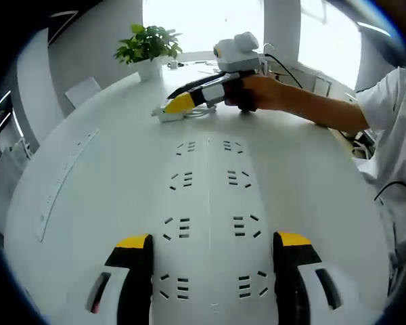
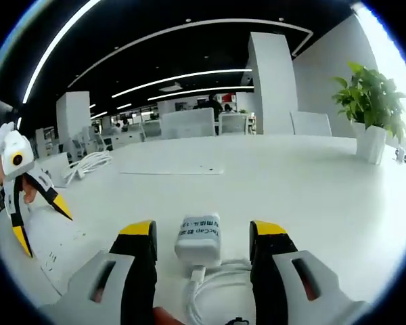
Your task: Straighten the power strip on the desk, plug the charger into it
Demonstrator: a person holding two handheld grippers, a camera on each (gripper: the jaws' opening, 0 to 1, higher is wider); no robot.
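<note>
In the left gripper view, the left gripper (image 1: 213, 244) is seen spread wide over the long white multi-socket power strip (image 1: 210, 223), which lies on the white desk (image 1: 95, 169) and runs between the jaws. Farther off, the right gripper (image 1: 176, 105) is held at the small white block charger (image 1: 169, 115).

In the right gripper view, the charger (image 2: 199, 239) is framed between wide, yellow-tipped jaws, untouched, its coiled white cable (image 2: 213, 291) trailing back

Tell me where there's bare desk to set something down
Free: the white desk between the white charger block and the potted green plant, and the stretch beside the white power strip. Crowded: around the charger, with its coiled white cable between the right gripper jaws.
</note>
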